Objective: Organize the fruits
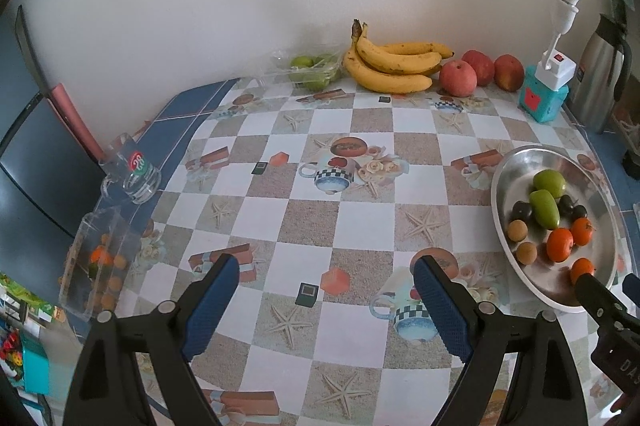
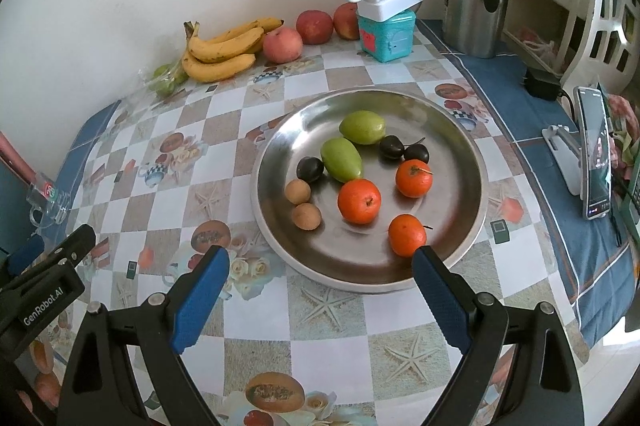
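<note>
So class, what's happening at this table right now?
A person holds two claws over a fruit-sorting job, neither gripping anything. The right claw hangs open at the near rim of the metal dish, closest to a tangerine. The left claw hangs open over bare tablecloth.

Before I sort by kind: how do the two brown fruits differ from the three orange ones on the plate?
The brown fruits are smaller, dull tan and stemless; the orange fruits are bigger, bright and show stem ends. The brown ones touch near the plate's left rim; the orange ones lie apart toward its front and right. All are round and loose.
</note>
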